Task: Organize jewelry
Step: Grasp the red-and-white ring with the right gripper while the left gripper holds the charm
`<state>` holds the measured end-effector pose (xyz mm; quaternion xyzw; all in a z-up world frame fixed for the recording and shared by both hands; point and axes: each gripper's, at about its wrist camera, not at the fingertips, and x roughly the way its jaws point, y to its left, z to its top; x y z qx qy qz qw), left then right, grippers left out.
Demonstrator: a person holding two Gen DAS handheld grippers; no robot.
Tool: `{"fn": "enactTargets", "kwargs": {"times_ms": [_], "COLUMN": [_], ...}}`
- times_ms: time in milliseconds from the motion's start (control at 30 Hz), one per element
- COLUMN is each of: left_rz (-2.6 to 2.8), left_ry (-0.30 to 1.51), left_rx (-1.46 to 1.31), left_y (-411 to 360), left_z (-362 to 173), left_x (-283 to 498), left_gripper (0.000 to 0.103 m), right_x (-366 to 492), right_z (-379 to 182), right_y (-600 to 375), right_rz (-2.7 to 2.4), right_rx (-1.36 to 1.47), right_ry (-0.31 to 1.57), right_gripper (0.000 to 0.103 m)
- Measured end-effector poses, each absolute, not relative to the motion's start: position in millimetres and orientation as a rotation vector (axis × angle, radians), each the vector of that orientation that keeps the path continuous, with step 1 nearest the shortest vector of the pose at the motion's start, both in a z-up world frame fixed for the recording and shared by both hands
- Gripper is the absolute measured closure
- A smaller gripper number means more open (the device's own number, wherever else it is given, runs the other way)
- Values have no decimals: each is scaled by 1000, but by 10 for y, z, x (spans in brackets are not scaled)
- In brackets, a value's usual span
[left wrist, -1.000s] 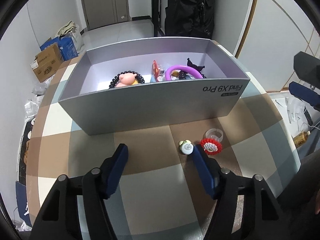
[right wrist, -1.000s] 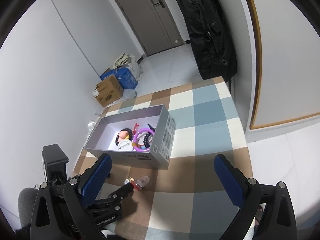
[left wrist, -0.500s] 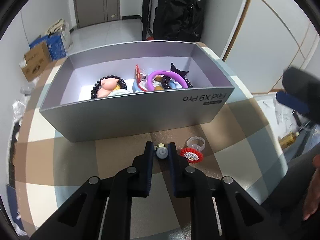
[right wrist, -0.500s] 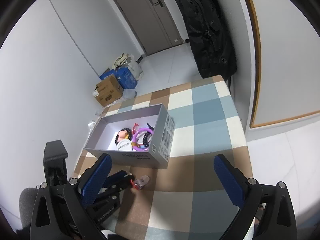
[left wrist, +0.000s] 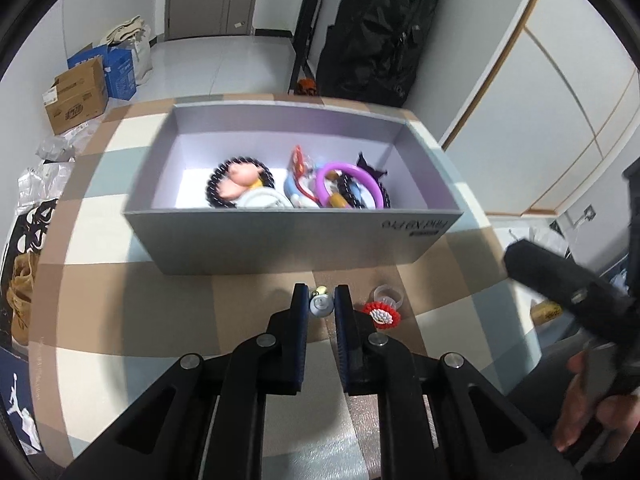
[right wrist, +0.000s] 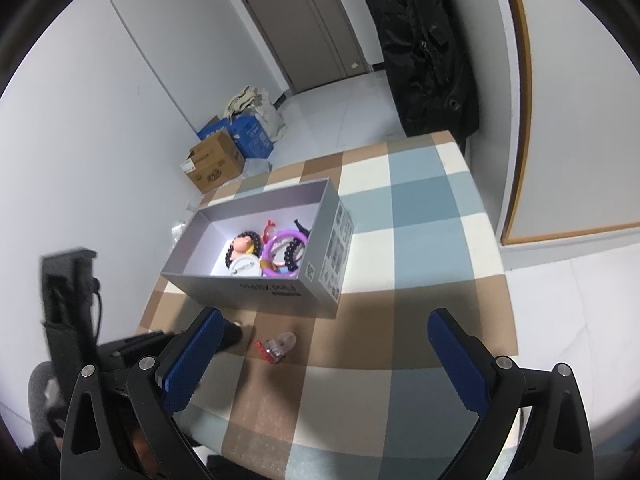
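Note:
My left gripper (left wrist: 321,304) is shut on a small white-and-yellow ring (left wrist: 321,303), a little above the checked tablecloth in front of the grey box. A red-and-white flower ring (left wrist: 382,313) with a clear band lies on the cloth just to its right. The grey box (left wrist: 280,236) holds a dark bead bracelet with a pink charm (left wrist: 240,184), a purple bangle (left wrist: 352,180) and other pieces. In the right wrist view, my right gripper (right wrist: 320,344) stands open above the cloth with nothing between its fingers; the flower ring (right wrist: 276,348) lies ahead of it, and the left gripper (right wrist: 230,334) shows partly behind the left finger.
The box (right wrist: 256,284) sits on a table with a brown, blue and cream checked cloth (right wrist: 420,220). Cardboard boxes (left wrist: 76,96) stand on the floor at the far left. A black bag (left wrist: 380,32) hangs behind the table. A person's hand (left wrist: 588,408) holds the other gripper at right.
My left gripper closed from wide open onto the small ring, then lifted slightly and tilted, so the box's inside shows more. The right gripper stayed open and almost still.

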<state>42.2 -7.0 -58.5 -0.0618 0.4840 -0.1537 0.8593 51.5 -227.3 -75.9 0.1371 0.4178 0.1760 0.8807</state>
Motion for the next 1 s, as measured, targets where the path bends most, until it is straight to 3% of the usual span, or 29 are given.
{"fn": "enactTargets", "kwargs": {"times_ms": [400,1000], "left_rz": [-314,-309], "left_ry": [941,912], "left_rx": [-246,-351], "left_y": [169,491], "left_z": [-353,-291], "left_x": [358,393], "left_gripper": [95,95], "right_x": [516,557], "right_z": [-943,-1149], "right_y": [-2021,-1461], "right_rz": [398,447], "right_rx": [228,57], "right_ry": [940,1008], "right_gripper": [4,60]}}
